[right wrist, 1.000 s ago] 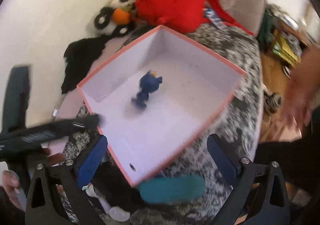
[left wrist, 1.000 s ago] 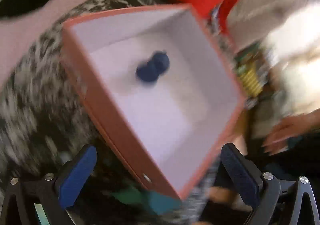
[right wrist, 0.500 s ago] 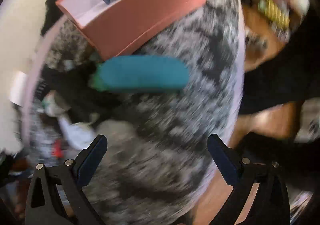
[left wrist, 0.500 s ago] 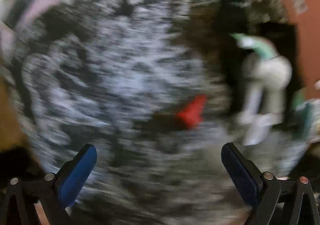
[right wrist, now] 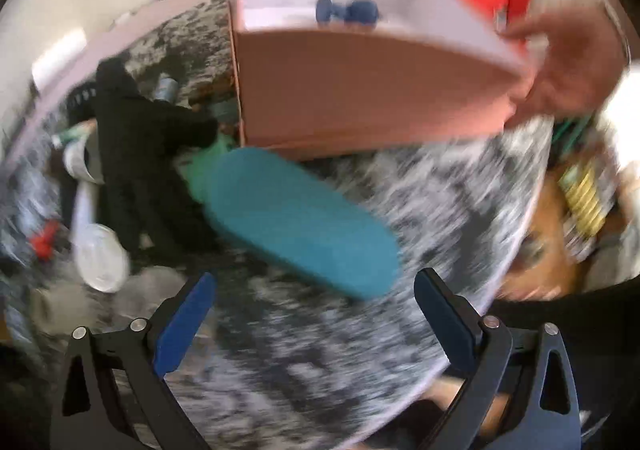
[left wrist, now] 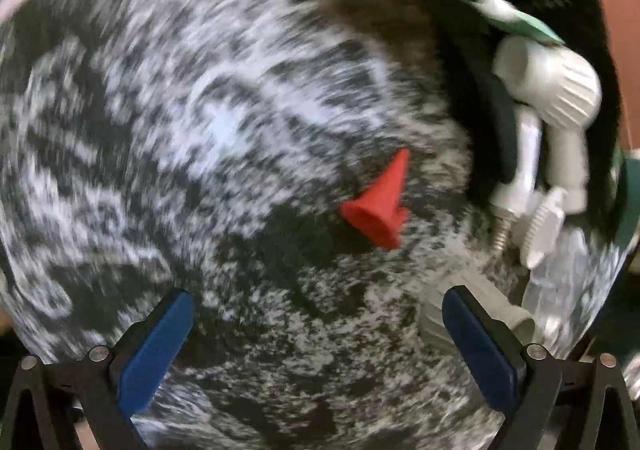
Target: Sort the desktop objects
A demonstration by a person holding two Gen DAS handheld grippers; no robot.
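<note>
Speckled tabletop [left wrist: 224, 122]; red cone [left wrist: 380, 202] tip up-right.

Black claw [left wrist: 318, 334], blue pads [left wrist: 154, 350], silver screws

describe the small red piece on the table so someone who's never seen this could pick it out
Start at the black-and-white speckled tabletop in the left wrist view. Ahead of the open left tongs, just left of the pile of white plastic parts, a small red cone lies on its side, alone on bare tabletop. It is the only red item there, with a flared open base and a pointed tip.
</note>
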